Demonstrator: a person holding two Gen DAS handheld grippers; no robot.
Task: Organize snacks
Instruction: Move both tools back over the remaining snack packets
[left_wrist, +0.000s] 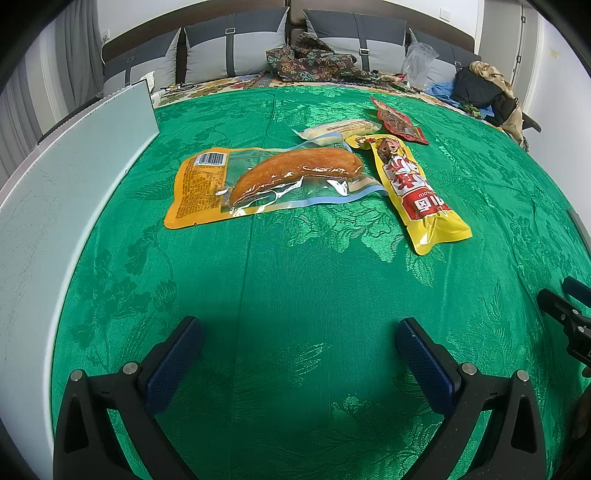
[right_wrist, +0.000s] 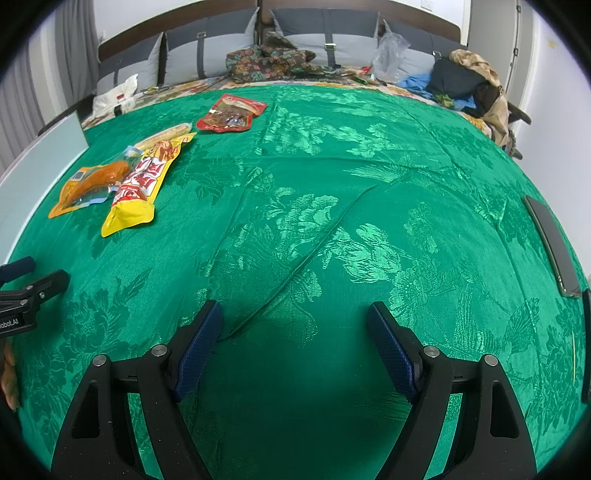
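From the left wrist camera, the left gripper (left_wrist: 299, 332) sits at 6 o'clock with its blue-padded fingers spread wide and nothing between them, hovering over a worktop with a shiny green floral cloth (left_wrist: 295, 280). The snacks are bunched up around 12 o'clock: an orange pack with a clear window (left_wrist: 266, 181) showing a browned piece of meat lies flat, and just to its 3 o'clock side is a long yellow pack with red lettering (left_wrist: 413, 188), their corners overlapping. Behind those is a pale cream-coloured pack (left_wrist: 340, 131), partly tucked under the yellow one's top end, and a small red pack (left_wrist: 397, 120) sits at about 1 o'clock, close beside it. A pale flat board (left_wrist: 74, 177) runs along the 9 o'clock edge, and the tip of the right gripper (left_wrist: 565, 306) pokes in at 3 o'clock. Over to the right wrist camera: the right gripper (right_wrist: 295, 325) is also spread wide and empty at 6 o'clock, over a creased bare stretch of the cloth. All the snacks are off at 10 to 11 o'clock, well apart from it, with the red pack furthest back. A dark phone-like slab (right_wrist: 554, 243) lies at 3 o'clock near the edge, and the left gripper shows at 9 o'clock.
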